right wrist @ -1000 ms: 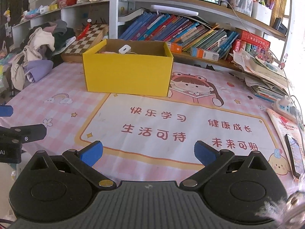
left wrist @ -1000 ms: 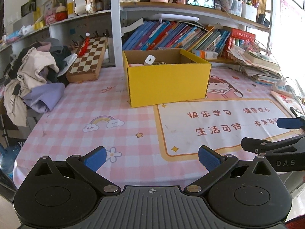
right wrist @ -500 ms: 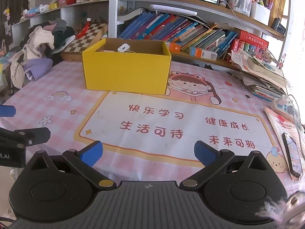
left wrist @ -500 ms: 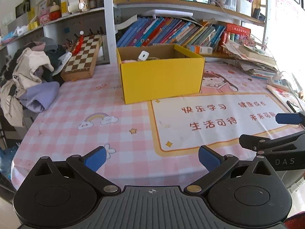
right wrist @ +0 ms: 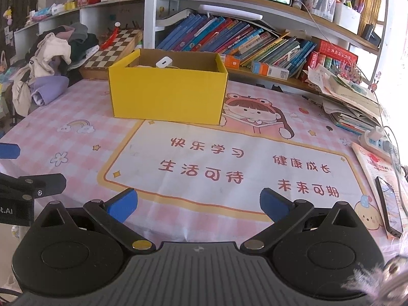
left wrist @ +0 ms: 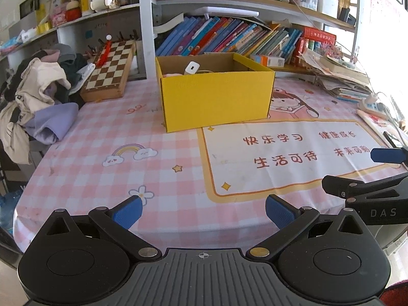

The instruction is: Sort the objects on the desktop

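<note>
A yellow cardboard box (left wrist: 216,102) stands open at the far middle of the pink checked desk mat (left wrist: 127,158); it also shows in the right wrist view (right wrist: 168,97). A white charger (left wrist: 191,68) and other small items lie inside it; the charger shows in the right wrist view too (right wrist: 163,62). My left gripper (left wrist: 202,210) is open and empty, held over the desk's near edge. My right gripper (right wrist: 199,205) is open and empty, also near the front edge. Each gripper shows at the side of the other's view.
A chessboard (left wrist: 111,72) leans at the back left beside a pile of clothes (left wrist: 38,97). Books (right wrist: 229,40) fill the shelf behind the box. Stacked papers (right wrist: 349,99), a power strip (right wrist: 377,139) and a phone (right wrist: 389,204) lie on the right.
Both grippers have drawn back from the box toward the desk's near edge, so the box looks smaller. Both stay open and empty.
</note>
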